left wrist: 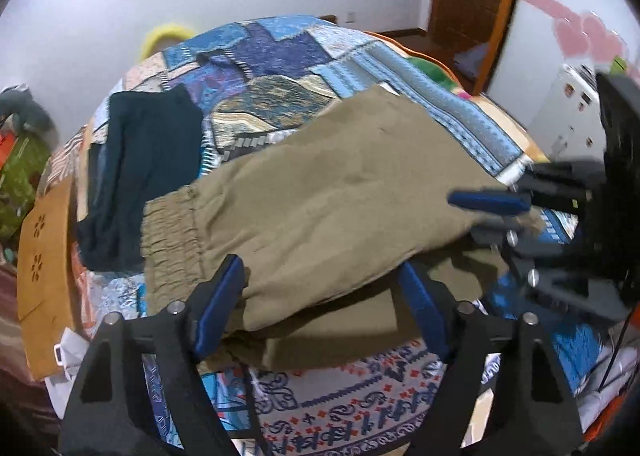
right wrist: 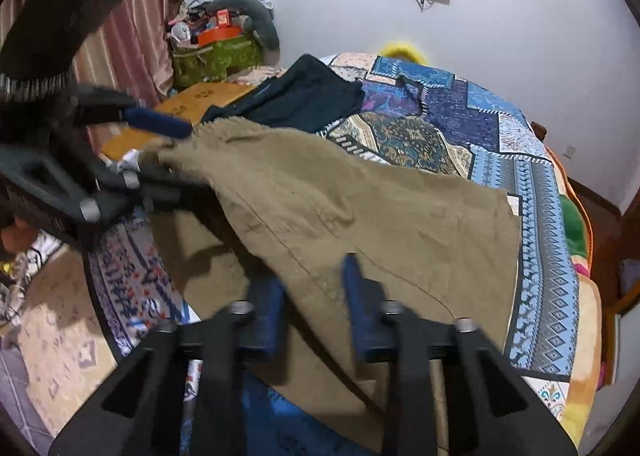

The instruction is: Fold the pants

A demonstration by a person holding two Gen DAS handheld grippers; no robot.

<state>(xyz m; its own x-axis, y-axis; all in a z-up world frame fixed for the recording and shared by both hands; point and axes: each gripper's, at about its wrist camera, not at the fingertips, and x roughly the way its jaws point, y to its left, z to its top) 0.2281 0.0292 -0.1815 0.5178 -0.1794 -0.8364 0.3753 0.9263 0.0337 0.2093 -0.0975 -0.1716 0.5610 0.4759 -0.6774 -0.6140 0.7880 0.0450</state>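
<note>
Olive-khaki pants (left wrist: 320,196) lie folded on the patterned bedspread, elastic waistband (left wrist: 172,232) at the left. My left gripper (left wrist: 320,296) straddles the near edge of the pants, its blue fingers wide apart; the right wrist view shows its blue finger (right wrist: 160,122) over the waistband corner, the cloth raised there. My right gripper (right wrist: 312,296) holds the pants (right wrist: 360,216) at the near hem end, with cloth between its blue fingers; it shows at the right of the left wrist view (left wrist: 492,216).
A dark teal garment (left wrist: 148,160) lies beyond the waistband on the bedspread (left wrist: 280,56). An orange-brown board (left wrist: 44,256) stands at the bed's left edge. A green bag with clutter (right wrist: 216,56) and a curtain are at the far left. Wall screens hang above.
</note>
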